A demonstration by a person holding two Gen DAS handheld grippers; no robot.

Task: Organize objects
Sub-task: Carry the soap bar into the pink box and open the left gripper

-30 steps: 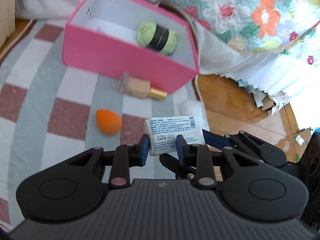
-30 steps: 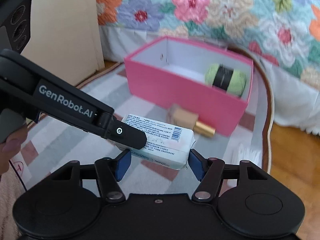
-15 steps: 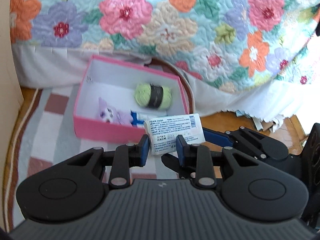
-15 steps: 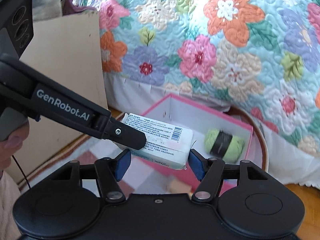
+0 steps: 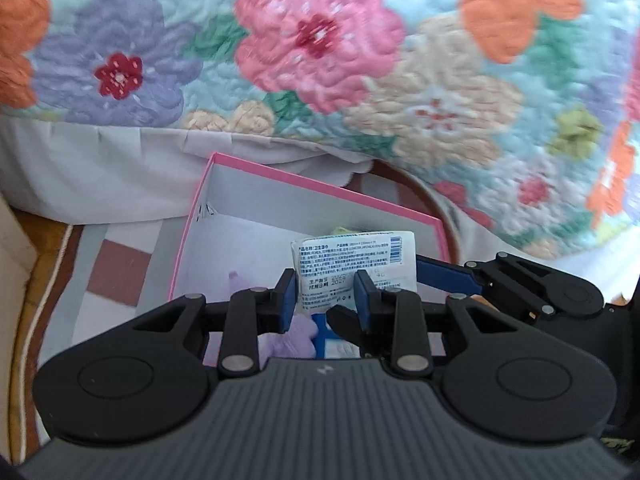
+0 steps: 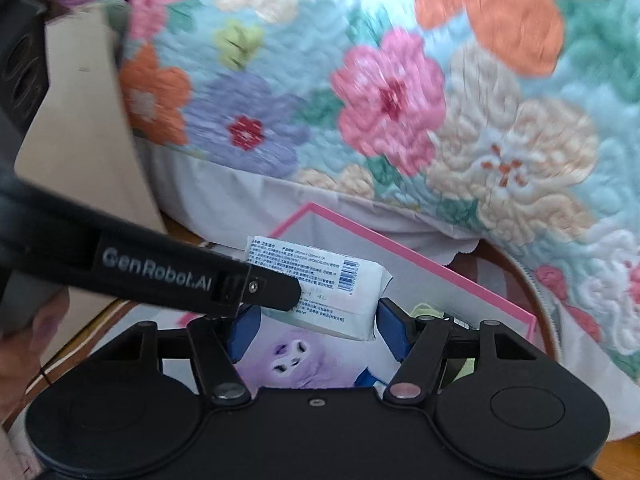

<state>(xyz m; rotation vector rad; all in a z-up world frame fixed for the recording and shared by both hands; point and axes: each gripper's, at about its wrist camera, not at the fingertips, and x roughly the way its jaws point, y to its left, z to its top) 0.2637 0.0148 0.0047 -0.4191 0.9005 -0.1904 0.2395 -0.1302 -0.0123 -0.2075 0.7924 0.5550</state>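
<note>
Both grippers hold one white tissue packet (image 5: 352, 268) with printed text and a barcode, above the open pink box (image 5: 320, 194). My left gripper (image 5: 325, 300) is shut on the packet's end. My right gripper (image 6: 316, 320) is shut on its sides, and the packet also shows there (image 6: 320, 280). The left gripper's finger (image 6: 256, 290) crosses the right wrist view. Inside the pink box (image 6: 440, 268) lie a purple plush toy (image 6: 296, 364), a blue item (image 5: 332, 344) and a green yarn ball (image 6: 424, 309), partly hidden.
A floral quilt (image 5: 360, 60) with a white bed skirt (image 5: 100, 168) hangs behind the box. A beige cabinet side (image 6: 84, 152) stands at the left. The box sits on a checked rug (image 5: 116, 272) over wooden floor.
Both grippers have carried the packet up and forward, from in front of the box to over its inside. The orange sponge and small cardboard carton on the rug have dropped out of view.
</note>
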